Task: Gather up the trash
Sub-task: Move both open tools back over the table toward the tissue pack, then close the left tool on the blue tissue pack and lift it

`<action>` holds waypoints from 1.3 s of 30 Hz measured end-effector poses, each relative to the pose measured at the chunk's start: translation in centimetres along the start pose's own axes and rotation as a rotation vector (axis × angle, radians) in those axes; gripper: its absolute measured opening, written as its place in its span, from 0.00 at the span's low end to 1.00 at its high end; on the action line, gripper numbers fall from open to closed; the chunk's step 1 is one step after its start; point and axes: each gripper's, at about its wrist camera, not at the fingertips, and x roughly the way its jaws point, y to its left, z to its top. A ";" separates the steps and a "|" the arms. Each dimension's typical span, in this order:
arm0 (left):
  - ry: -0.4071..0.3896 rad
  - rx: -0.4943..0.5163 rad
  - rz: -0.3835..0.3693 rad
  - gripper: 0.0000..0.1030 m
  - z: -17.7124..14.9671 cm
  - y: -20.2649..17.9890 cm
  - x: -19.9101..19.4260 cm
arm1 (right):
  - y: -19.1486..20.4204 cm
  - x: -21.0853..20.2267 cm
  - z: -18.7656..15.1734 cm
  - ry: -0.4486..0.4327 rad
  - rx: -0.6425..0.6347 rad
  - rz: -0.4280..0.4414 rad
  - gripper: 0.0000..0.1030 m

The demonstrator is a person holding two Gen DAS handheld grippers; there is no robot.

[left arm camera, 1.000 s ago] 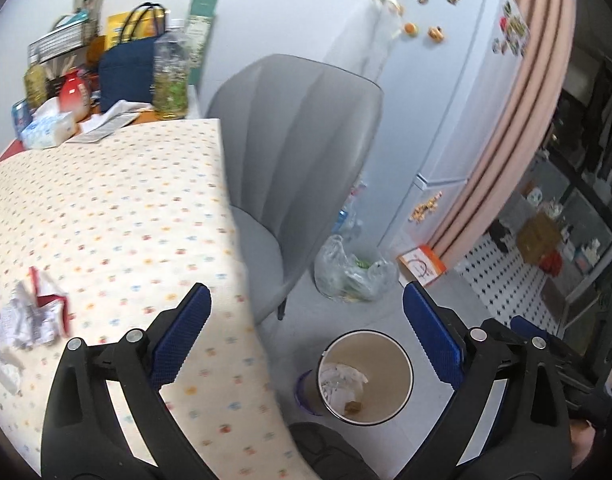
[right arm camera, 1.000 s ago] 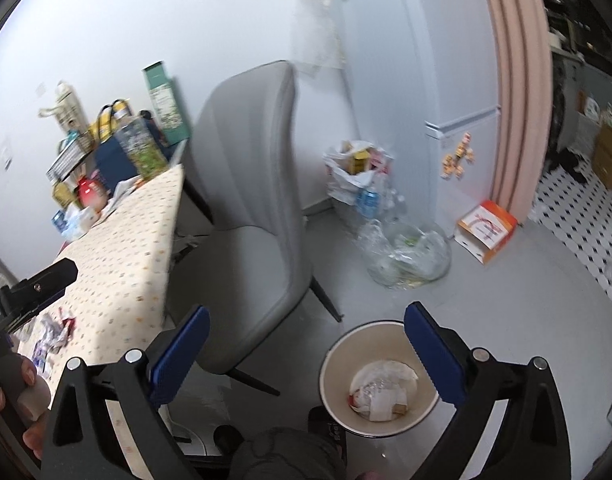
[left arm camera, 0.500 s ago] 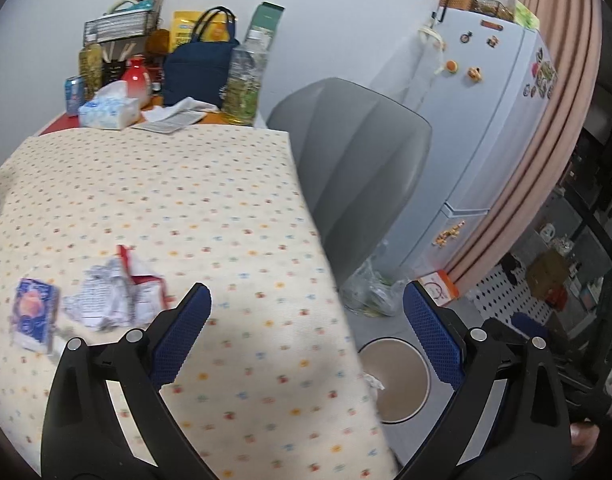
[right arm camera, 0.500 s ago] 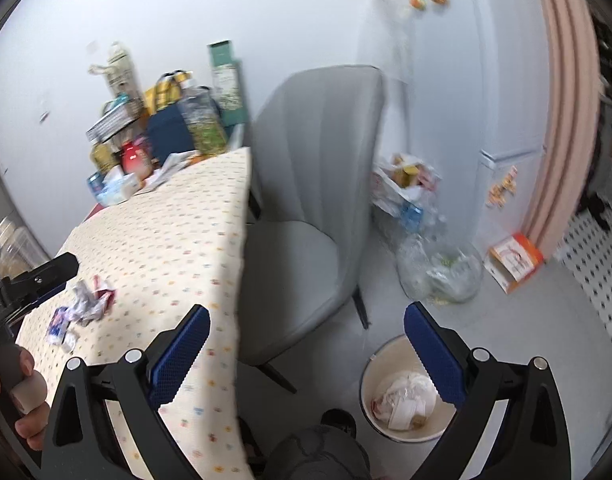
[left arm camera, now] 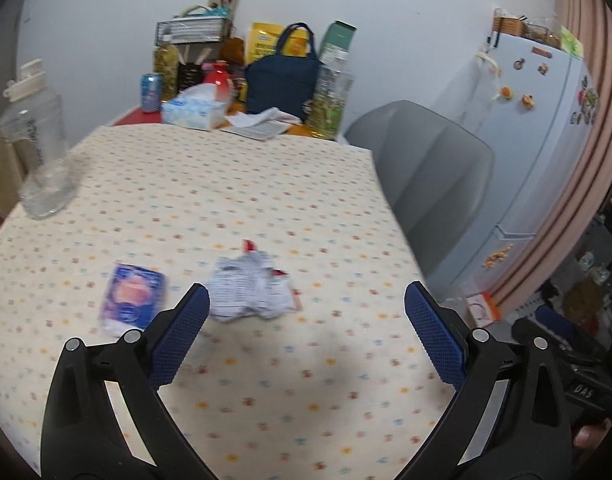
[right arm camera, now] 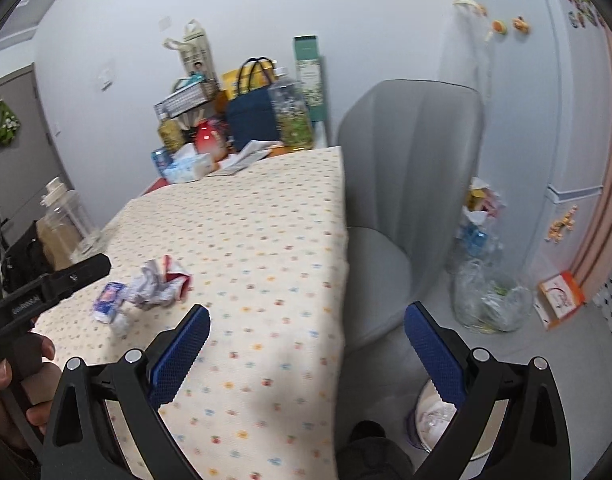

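Two grippers spread wide and empty, left gripper (left arm camera: 306, 304) over the table (left arm camera: 265, 184), crumpled wrapper (left arm camera: 249, 290) just beyond its left finger, right gripper (right arm camera: 306, 320) straddling the table edge.

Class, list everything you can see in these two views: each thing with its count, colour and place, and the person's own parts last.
Crumpled wrapper: 1, white and red, near table.
Packet: 1, blue and pink, left of wrapper.
Table: 1, cream dotted cloth.
Clear jar: 1, left edge of table.
Tissue box: 1, pale blue, far end.
Tote bag: 1, navy, far end.
Chair: 1, grey, beside table.
Fridge: 1, white, right.
Bin: 1, cream, on floor.
Left gripper: open.
Right gripper: open.
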 end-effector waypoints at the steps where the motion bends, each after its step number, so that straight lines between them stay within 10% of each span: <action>1: -0.001 -0.003 0.009 0.94 0.0 0.5 -0.1 | 0.4 0.2 0.0 0.003 -0.005 0.003 0.93; 10: -0.055 -0.041 0.128 0.94 -0.2 6.0 -2.5 | 3.3 1.8 -0.2 0.037 -0.040 0.058 0.93; 39: 0.183 -0.046 0.221 0.91 -3.0 12.2 4.2 | 4.5 4.3 -1.6 0.161 -0.034 0.115 0.91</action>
